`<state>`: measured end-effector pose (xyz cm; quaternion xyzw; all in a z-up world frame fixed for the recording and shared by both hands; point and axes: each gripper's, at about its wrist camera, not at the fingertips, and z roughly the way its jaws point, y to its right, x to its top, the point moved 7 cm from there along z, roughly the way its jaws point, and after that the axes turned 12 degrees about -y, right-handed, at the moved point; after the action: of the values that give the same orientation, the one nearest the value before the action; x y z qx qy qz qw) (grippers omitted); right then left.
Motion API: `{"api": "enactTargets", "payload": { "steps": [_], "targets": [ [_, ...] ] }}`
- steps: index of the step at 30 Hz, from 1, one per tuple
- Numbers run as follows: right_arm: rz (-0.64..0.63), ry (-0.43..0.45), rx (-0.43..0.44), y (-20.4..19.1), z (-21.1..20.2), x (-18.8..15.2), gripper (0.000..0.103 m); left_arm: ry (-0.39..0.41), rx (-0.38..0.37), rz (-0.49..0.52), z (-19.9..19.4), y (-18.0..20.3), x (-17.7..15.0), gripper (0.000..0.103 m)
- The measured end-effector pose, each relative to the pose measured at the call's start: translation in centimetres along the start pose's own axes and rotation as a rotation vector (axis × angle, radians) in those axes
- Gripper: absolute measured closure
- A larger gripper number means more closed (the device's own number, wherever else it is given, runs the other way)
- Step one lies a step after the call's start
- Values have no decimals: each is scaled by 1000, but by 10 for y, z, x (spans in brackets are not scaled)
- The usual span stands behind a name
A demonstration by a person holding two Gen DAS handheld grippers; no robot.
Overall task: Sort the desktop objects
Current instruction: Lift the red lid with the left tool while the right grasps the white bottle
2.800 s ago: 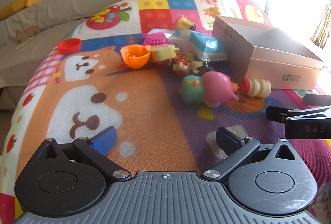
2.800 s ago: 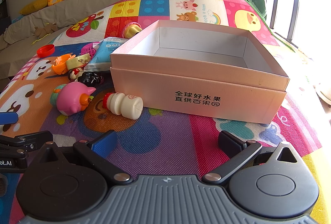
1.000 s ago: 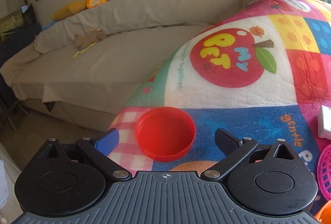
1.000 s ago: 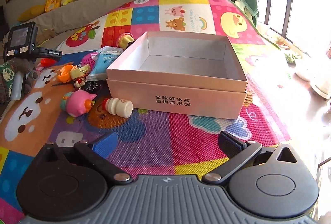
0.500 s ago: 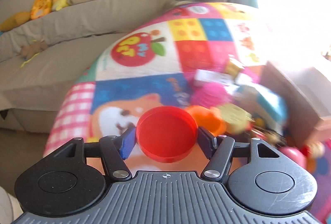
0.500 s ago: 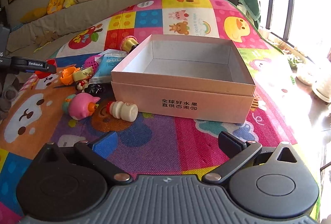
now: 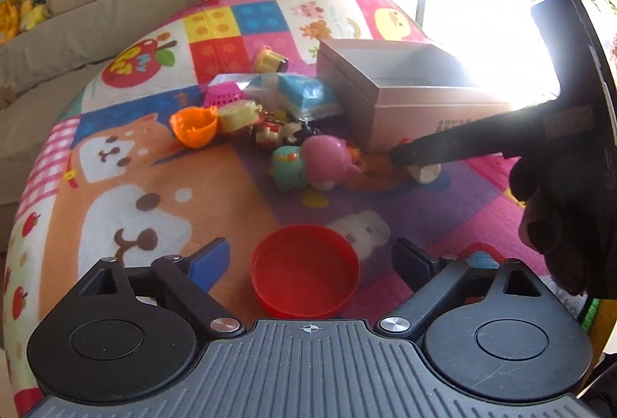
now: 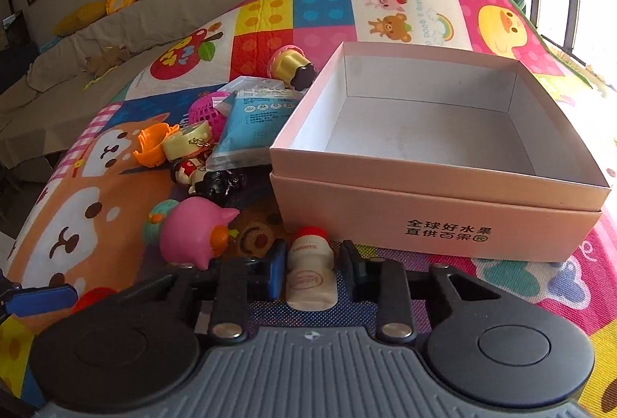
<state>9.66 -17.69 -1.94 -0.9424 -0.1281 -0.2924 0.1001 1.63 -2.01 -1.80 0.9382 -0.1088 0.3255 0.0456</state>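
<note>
One red lid between spread left gripper — right gripper pinches one bottle.

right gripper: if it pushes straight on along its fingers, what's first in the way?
The right gripper is closed on the small yogurt bottle. Straight ahead, the bottle's red cap would likely meet the pink box front wall first; the gap looks short, but depth is unclear.

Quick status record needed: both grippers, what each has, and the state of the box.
left gripper: open, jaws have just been opening; red lid lies loose between them on the mat
right gripper: has just closed on small white bottle
box: open, nothing inside
still on mat: pink pig toy, orange cup, blue packet
</note>
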Motion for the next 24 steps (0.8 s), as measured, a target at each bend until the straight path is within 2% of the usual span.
{"api": "enactTargets", "payload": {
  "steps": [5, 10, 12, 13, 15, 17, 18, 20, 24],
  "targets": [
    [-10, 11, -41, 26, -30, -33, 75, 25, 16, -2, 7, 3, 28, 6],
    [-8, 13, -64, 44, -49, -56, 75, -36, 55, -32, 49, 6, 56, 6],
    [-16, 25, -74, 46, -54, -58, 75, -42, 82, -31, 61, 6, 63, 9],
    [-22, 31, -81, 45, -55, -57, 73, -43, 96, -31, 65, 6, 66, 12],
    [-27, 47, -79, 42, -57, -54, 63, -53, 91, -48, 69, 3, 68, 29],
    [-38, 71, -74, 36, -57, -49, 50, -50, 93, -59, 65, 0, 64, 30],
    [-42, 75, -73, 33, -56, -47, 48, -48, 93, -56, 62, 0, 60, 31],
    [-24, 78, -71, 27, -50, -39, 34, -51, 79, -44, 53, 2, 51, 31],
    [24, 60, -49, 18, -30, -25, 31, -60, 43, -11, 35, 10, 29, 31]
  ]
}}
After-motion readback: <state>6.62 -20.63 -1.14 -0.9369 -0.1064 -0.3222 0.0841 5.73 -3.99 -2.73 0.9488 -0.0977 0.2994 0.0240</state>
